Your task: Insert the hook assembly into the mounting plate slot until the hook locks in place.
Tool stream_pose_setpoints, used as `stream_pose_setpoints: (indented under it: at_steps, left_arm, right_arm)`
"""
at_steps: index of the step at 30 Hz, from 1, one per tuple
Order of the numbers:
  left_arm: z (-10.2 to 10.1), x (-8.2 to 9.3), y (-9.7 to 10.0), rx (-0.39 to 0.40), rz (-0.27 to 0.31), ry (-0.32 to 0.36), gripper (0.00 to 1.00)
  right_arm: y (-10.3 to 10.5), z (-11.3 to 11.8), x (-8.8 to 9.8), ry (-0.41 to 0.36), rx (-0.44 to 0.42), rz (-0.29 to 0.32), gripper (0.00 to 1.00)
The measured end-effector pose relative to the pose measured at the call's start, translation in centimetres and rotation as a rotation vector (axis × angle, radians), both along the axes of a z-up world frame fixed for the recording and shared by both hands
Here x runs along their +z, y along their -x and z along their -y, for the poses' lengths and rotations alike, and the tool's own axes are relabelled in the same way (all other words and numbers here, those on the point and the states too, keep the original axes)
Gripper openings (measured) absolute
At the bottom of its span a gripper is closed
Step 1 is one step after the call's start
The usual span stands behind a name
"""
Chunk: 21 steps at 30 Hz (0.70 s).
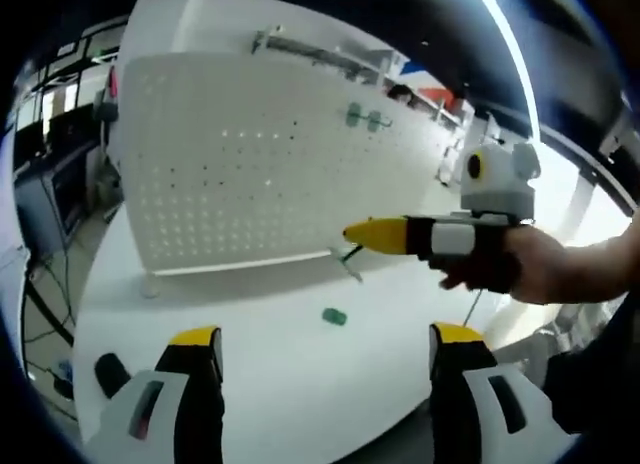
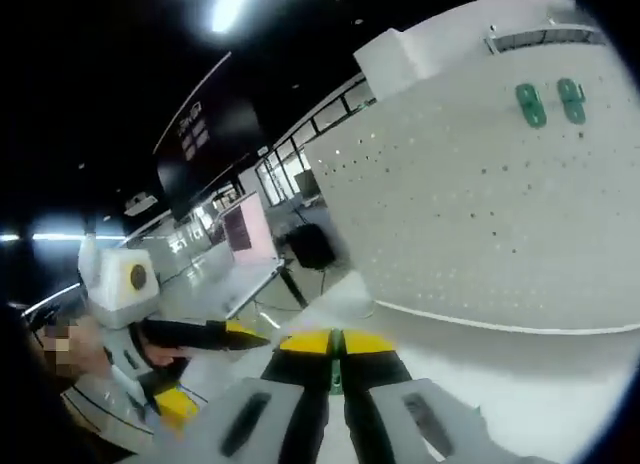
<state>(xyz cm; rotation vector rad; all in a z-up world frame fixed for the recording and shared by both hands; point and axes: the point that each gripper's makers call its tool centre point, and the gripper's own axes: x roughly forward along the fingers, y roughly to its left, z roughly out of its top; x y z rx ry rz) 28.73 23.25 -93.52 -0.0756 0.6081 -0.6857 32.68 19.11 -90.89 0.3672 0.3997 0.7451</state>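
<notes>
Standing wide apart, the left gripper's jaws are seen empty above the worktop, where one green hook lies near the pegboard's base. A thin green piece is pinched between the right gripper's closed jaws. Two green hooks are mounted high on the pegboard
</notes>
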Motion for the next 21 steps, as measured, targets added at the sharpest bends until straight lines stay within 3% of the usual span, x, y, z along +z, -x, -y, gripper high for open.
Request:
stream_pose_setpoints:
  at_steps: [10,17,21]
  left_arm:
    - [1.0,0.4,0.3,-0.018,0.003,0.02,0.64]
    - [1.8,0.5,0.5,-0.028,-0.024,0.111,0.28]
    - [2.0,0.5,0.7,-0.028,-0.046,0.146,0.2]
  right_arm:
    - [2.4,-1.7,0.8,-0.1,-0.022,-0.025,0.0]
    - [3.0,-2.5,1.0,-0.111,-0.013,-0.016,0.0]
    - [3.5,-3.0,1.3,-0.107,-0.003,-0.006,0.0]
